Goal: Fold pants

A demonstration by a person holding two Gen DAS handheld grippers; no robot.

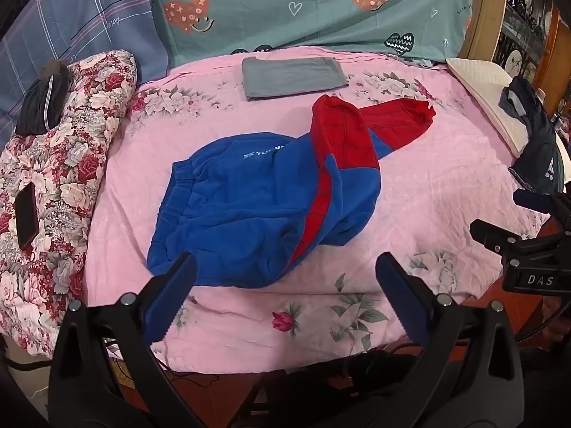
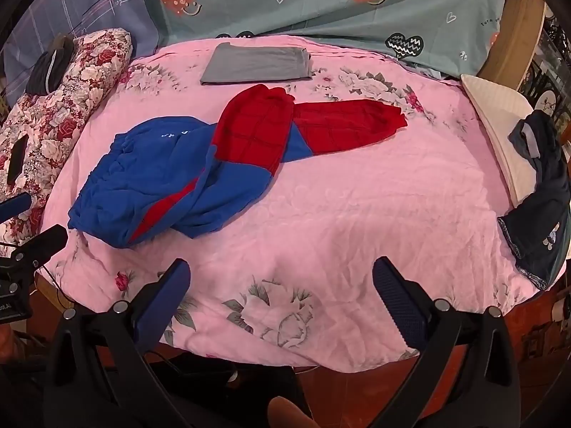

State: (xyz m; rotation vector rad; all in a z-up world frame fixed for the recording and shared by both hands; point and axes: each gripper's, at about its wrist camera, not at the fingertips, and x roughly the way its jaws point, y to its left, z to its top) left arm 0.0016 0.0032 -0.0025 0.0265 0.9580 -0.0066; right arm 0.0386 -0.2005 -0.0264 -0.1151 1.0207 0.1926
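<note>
Blue pants with red lower legs [image 1: 257, 192] [image 2: 178, 174] lie crumpled on a pink floral bedsheet [image 1: 428, 196] [image 2: 339, 214]. The waistband faces left and the red legs cross toward the back right. My left gripper [image 1: 285, 274] hovers open over the near edge of the pants, its left finger above the blue fabric, nothing between the pads. My right gripper [image 2: 282, 278] stands open above bare sheet, to the right of the pants. The right gripper also appears at the right edge of the left wrist view [image 1: 528, 235].
A folded grey garment [image 1: 292, 76] [image 2: 257, 62] lies behind the pants. A floral quilt [image 1: 53, 178] with a phone [image 1: 26, 214] and a dark item borders the left. A white pillow [image 2: 499, 121] with dark clothing [image 2: 542, 196] sits at right. Teal pillowcase [image 1: 303, 3] at the back.
</note>
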